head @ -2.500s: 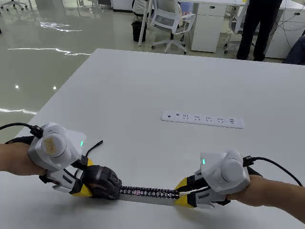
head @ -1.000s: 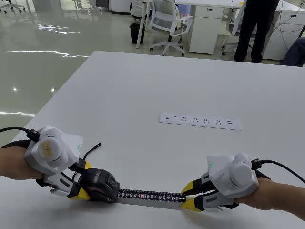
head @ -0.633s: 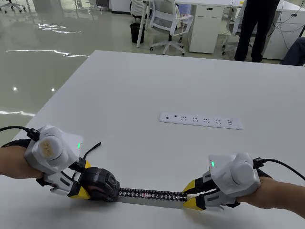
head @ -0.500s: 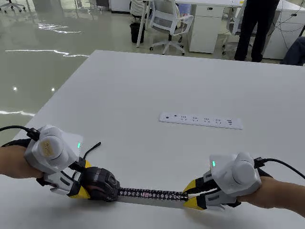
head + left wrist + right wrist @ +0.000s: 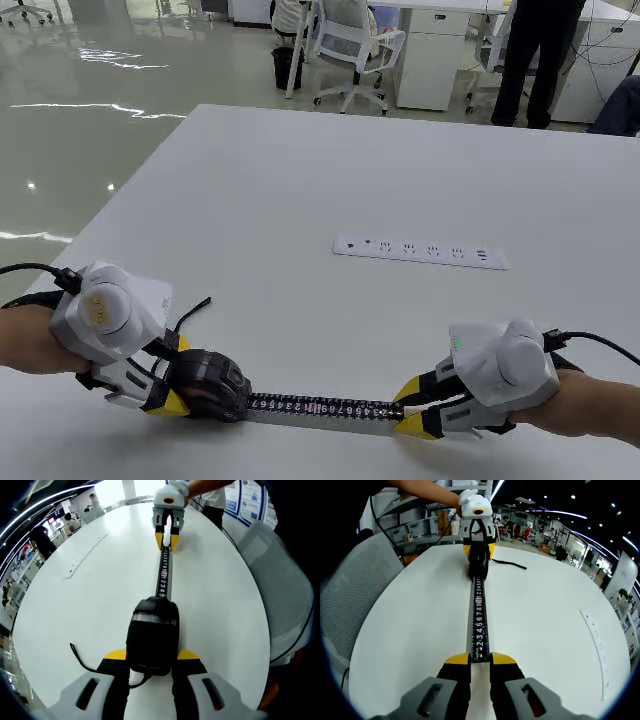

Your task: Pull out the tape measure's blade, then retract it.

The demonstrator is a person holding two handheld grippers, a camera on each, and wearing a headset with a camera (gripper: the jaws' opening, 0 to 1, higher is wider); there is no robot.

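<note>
left gripper [image 5: 180, 375] grips tape measure [image 5: 212, 386], right gripper [image 5: 409, 408] pinches the blade [image 5: 320, 407] end

A white table [image 5: 400, 170] stands on a glossy, pale green floor [image 5: 90, 100] that mirrors streaks of light. Beyond the table's far edge are a white swivel chair [image 5: 355, 45], a dark bin [image 5: 291, 66] just beside it, a white cabinet [image 5: 437, 65] and a person in dark trousers [image 5: 540, 55]. A grey mesh chair [image 5: 280, 585] stands by the table's near edge, and bright ceiling strips [image 5: 560, 512] run above the table.
</note>
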